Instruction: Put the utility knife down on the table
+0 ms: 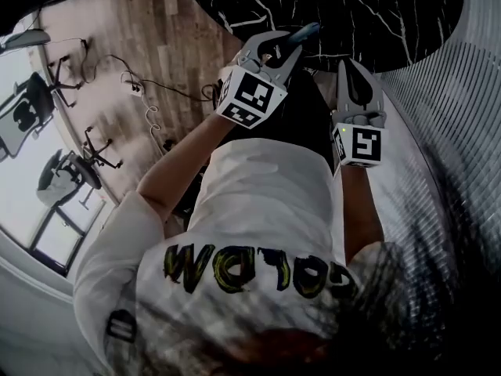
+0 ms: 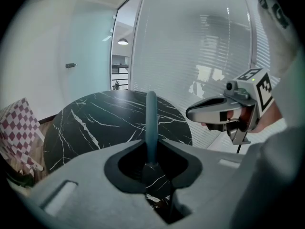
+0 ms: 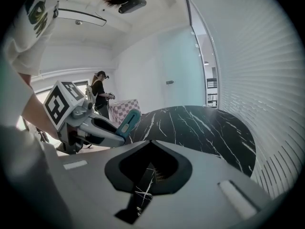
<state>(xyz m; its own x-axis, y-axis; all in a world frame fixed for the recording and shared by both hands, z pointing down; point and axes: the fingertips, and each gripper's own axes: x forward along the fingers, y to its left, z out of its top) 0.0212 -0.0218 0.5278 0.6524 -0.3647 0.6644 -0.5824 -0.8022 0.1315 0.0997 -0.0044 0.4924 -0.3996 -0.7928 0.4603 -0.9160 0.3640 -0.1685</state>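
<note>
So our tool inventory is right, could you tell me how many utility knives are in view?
1: the teal utility knife, gripped in the left gripper's jaws by the black marble table. Others may be hidden behind the person.

Round black marble-patterned tabletop (image 1: 368, 14) with thin white veins and a glossy surface, seen from above; beside and below it, a pale wood-plank floor (image 1: 102, 22) carrying loose cables (image 1: 153, 118) and two wheeled office chairs (image 1: 30, 104)
</note>
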